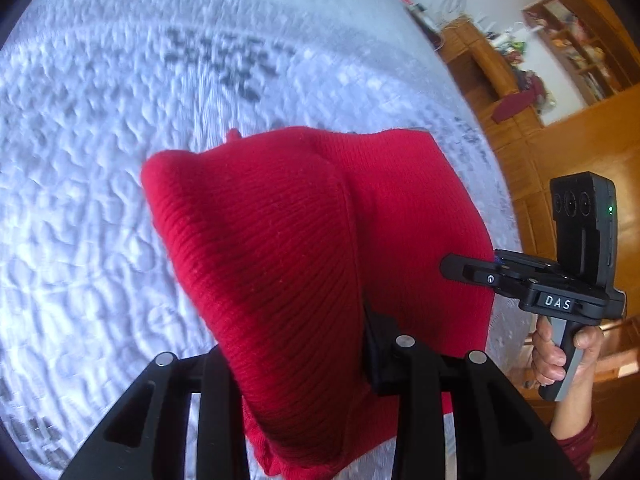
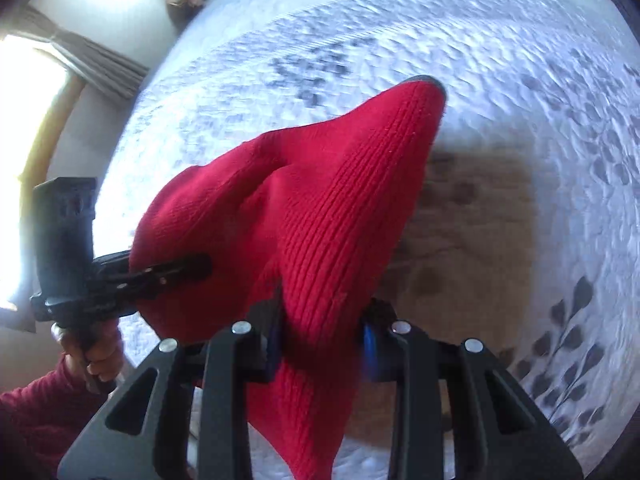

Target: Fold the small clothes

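The red knitted garment (image 1: 280, 248) is held clear of the bed (image 1: 100, 160), suspended between both grippers; it does not appear to rest on the quilted cover at any visible point. The left gripper (image 1: 304, 364) is clenched on one edge of the knit, the fabric bunched between its fingers and spilling forward and below them. The right gripper (image 2: 320, 340) grasps the opposite edge in the same manner, with cloth draping ahead of and beneath its fingers. In my judgement the two-point hold serves to stretch the piece taut and carry it to a spot on the bed for laying flat before folding. Ahead of the right fingers a brown patch (image 2: 472, 232) lies on the cover; what it is cannot be determined. Beyond the left fingers, to the right, stands wooden shelving (image 1: 560, 52) well apart from the work. A person's hand (image 1: 560, 356) grips the right handle. No obstruction lies on the bed ahead of either pair of fingers.
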A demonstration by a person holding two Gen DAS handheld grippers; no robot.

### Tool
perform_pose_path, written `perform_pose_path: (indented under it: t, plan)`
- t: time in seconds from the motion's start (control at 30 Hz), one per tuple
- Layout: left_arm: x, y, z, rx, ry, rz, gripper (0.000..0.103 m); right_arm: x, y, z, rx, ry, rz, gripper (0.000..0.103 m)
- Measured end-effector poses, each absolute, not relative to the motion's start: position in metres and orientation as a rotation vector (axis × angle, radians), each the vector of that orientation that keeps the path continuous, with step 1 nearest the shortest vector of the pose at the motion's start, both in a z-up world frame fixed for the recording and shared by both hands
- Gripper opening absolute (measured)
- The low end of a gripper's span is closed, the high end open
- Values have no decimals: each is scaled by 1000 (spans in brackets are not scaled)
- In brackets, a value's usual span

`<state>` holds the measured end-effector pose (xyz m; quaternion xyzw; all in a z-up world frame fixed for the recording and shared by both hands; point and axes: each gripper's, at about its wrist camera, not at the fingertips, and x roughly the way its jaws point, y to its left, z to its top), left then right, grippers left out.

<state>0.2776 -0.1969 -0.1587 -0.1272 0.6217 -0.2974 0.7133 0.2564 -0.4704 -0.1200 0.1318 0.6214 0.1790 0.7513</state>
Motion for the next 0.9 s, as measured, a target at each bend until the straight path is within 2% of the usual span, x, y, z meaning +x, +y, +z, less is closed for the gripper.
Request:
perform_pose_path:
  t: [0.07,0.23,0.3,0.43,0.63,0.67,0.77,0.83,0.87,0.9]
  plan:
    - [280,-202,-181,-277,1409,-630,36,262,-481,-150,302,1405,358,30]
    - [277,-192,-204,-306,1407,-613,56,247,-492,-165,376,1365,374,45]
    - [271,-184,-202,-312,1415,-593,67,231,-497,-158,376,1338,350,61]
    - [251,-168,-197,-349,1443,-555,73,189,-505,-150,435,1338,359,61]
    - [208,-163,-201,-327,1464,-536,76,127,-501,-167,517,1387,402,63]
    - [203,-165,-203,-315,1464,-532,76,122,-498,-170,522,1390,409,59]
    - [194,-173,-200,-269,1449,-513,73,118,-494,-176,586,1401,433,18]
    - [189,-179,-198,-270,1471,-518,57,117,-496,-171,598,1393,425,16]
    - [187,-181,-196,-280,1484,-531,44,116,-498,-165,608,1387,427,15]
    - [185,-182,-194,-303,1504,-542,41,114,-502,-155,634,1365,440,14]
